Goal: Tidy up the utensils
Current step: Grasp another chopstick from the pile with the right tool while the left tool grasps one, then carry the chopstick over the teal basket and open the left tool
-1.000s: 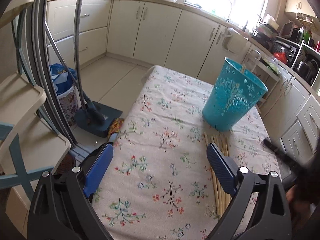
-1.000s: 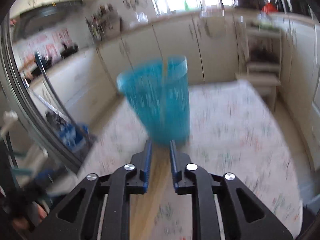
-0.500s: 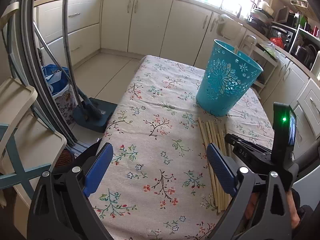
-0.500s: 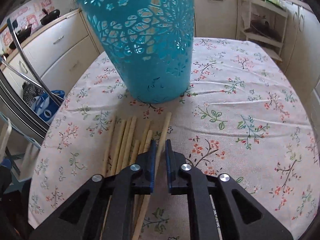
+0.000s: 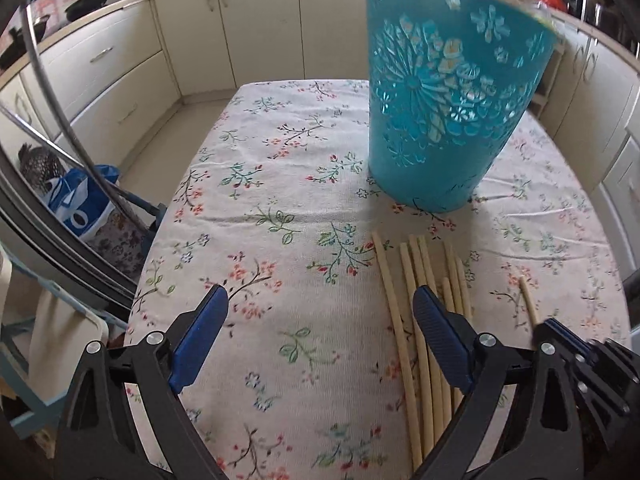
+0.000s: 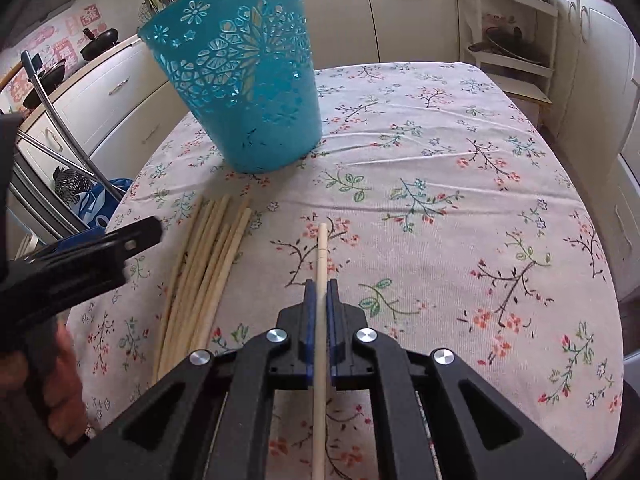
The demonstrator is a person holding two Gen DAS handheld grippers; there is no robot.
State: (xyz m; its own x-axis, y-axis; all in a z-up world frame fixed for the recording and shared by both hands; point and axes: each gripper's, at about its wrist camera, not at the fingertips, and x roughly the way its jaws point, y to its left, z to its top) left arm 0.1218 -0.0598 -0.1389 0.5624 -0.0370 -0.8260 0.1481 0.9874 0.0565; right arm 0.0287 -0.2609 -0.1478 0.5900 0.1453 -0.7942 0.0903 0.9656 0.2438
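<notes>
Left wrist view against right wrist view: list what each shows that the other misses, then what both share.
Only the left wrist view shows the left tool head on, open, nothing between its blue pads, its right pad above the chopstick pile.

Only the right wrist view shows the right tool shut on a single chopstick, plus the hand holding the left tool and a white shelf rack.

Both show the teal basket upright on the floral tablecloth, the loose pile in front of it, and the cream cabinets.

One teal basket (image 6: 248, 92), one chopstick (image 6: 321, 264) apart, roughly seven chopsticks bunched (image 6: 208, 264), two tongs (image 5: 316, 336) (image 6: 319, 300).
</notes>
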